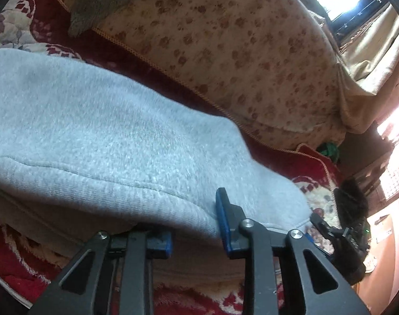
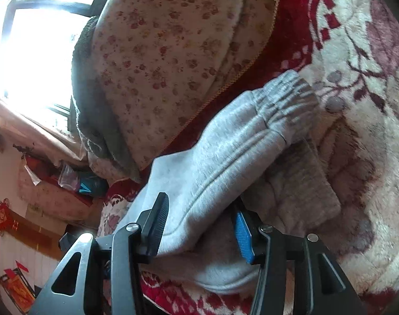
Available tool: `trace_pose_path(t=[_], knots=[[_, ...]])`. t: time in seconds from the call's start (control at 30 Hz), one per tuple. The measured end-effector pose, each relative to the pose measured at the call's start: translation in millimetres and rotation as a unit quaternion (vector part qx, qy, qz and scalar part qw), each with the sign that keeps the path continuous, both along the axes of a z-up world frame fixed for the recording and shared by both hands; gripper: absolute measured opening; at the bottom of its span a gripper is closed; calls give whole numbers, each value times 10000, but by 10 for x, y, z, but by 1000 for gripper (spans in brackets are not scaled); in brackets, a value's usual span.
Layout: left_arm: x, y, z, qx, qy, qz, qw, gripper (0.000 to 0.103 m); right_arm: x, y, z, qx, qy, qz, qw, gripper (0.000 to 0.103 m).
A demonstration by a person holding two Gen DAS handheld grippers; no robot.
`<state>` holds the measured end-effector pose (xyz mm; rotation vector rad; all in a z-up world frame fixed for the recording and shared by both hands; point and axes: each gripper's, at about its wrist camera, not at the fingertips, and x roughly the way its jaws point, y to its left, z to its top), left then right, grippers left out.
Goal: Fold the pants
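I am watching for the grey pants [image 1: 99, 131] slipping out as I lift, because my left gripper [image 1: 197, 225] is clamping only the thin ribbed edge of them. They are lying on the red floral blanket [image 2: 357, 120]. My right gripper [image 2: 199, 225] is grasping a thick folded bunch that may sag free. Both grippers are pointing downward toward the blanket.

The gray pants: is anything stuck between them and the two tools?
Nothing visible. The left tool has the gray pants edge between its fingers, and the right tool grips a bunched fold directly.
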<state>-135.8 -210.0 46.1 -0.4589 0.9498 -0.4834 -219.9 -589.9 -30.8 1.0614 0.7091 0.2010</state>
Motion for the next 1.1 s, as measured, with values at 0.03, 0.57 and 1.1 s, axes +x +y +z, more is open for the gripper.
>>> trace_pose_path(t=[0.03, 0.57, 1.1], knots=[[-6, 15, 41, -44, -26, -2, 10000, 25, 27, 7, 16, -29, -9, 10, 10000, 51], [-474, 268, 243, -35, -285, -341, 9990, 23, -266, 36, 551, -426, -686, 462, 9957, 17], [-552, 72, -327, 1137, -384, -298, 9923, 53, -432, 133, -40, -965, 526, 535, 9925, 23]])
